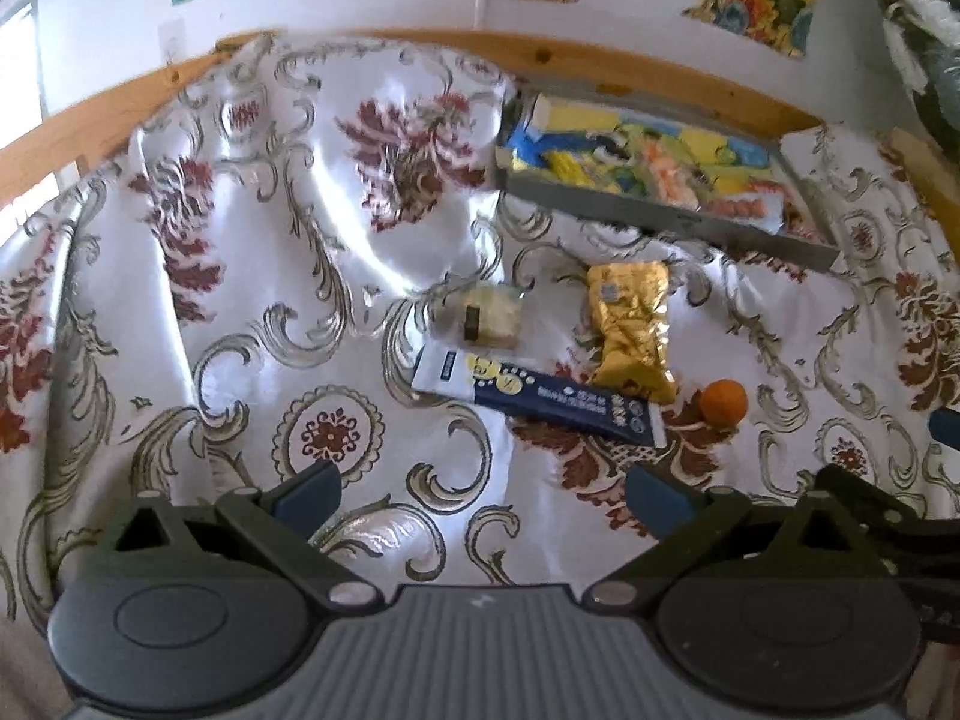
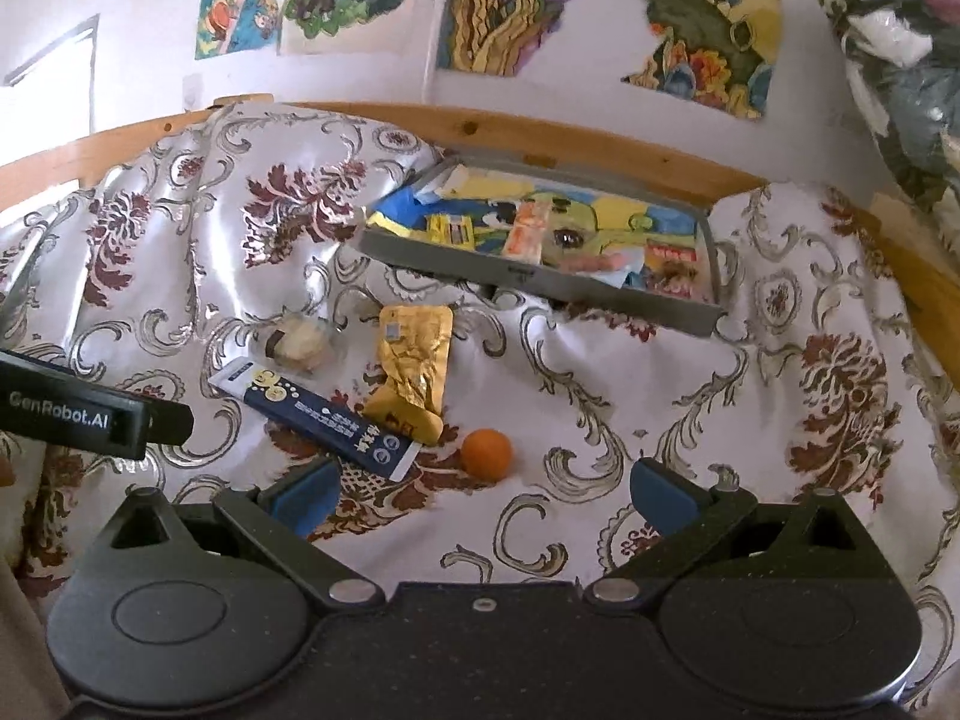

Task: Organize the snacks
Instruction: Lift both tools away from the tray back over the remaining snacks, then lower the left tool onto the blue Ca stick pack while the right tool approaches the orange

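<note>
Four loose snacks lie on a floral cloth: a clear-wrapped pale pastry, a gold foil pouch, a long navy-and-white bar packet and a small orange ball-shaped snack. A grey tray filled with several colourful packets sits behind them. My left gripper hovers open, near side of the bar packet. My right gripper is open too, just short of the orange snack. Nothing is held.
A wooden rail borders the cloth at the back, under a white wall with colourful posters. A bundle of fabric hangs at the far right. The left gripper's black body shows at the right wrist view's left edge.
</note>
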Tool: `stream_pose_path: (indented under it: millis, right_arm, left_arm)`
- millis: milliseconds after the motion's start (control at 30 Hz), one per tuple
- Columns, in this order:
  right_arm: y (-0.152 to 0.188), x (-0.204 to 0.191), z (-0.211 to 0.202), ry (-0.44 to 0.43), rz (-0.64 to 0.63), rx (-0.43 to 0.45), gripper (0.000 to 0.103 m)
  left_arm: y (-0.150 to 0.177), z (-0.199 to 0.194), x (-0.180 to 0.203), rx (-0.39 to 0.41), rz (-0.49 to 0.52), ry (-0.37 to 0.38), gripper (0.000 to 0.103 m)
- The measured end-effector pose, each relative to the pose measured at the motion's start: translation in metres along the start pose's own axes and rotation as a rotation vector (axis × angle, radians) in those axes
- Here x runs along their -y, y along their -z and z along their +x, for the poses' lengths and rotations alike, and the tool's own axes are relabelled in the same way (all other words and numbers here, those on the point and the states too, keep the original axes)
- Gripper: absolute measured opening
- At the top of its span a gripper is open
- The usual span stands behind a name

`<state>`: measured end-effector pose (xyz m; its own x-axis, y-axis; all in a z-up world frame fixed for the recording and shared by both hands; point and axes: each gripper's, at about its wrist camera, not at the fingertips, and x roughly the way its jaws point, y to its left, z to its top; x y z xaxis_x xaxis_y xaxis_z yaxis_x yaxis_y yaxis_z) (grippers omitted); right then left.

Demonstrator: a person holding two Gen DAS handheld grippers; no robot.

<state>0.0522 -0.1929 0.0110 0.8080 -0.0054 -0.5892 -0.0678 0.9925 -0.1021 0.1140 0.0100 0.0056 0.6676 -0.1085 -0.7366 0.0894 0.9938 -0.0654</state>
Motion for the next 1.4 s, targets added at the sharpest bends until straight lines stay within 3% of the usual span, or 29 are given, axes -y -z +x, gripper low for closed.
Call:
stream_pose_path:
  millis: [300,633,1000,1167,1400]
  right_arm:
    - [-0.007,0.013,0.029,-0.040,-0.004,-0.046,0.102]
    - [-0.012,0.015,0.064,-0.076,-0.142,-0.021,0.102]
    - [-0.014,0.019,0.109,-0.066,-0.174,-0.079,0.098]
    - [-0.012,0.018,0.122,-0.104,-0.126,-0.128,0.096]
    - [-0.007,0.007,0.133,-0.107,-0.157,-0.155,0.096]
  left_arm:
    - [-0.015,0.040,-0.006,-0.070,0.029,0.006,0.103]
    - [-0.027,0.078,0.005,-0.142,0.130,0.128,0.103]
    - [-0.030,0.106,-0.006,-0.213,-0.018,0.125,0.103]
    - [-0.032,0.114,-0.007,-0.219,-0.077,0.127,0.103]
    - [-0.034,0.121,-0.003,-0.199,-0.136,0.144,0.103]
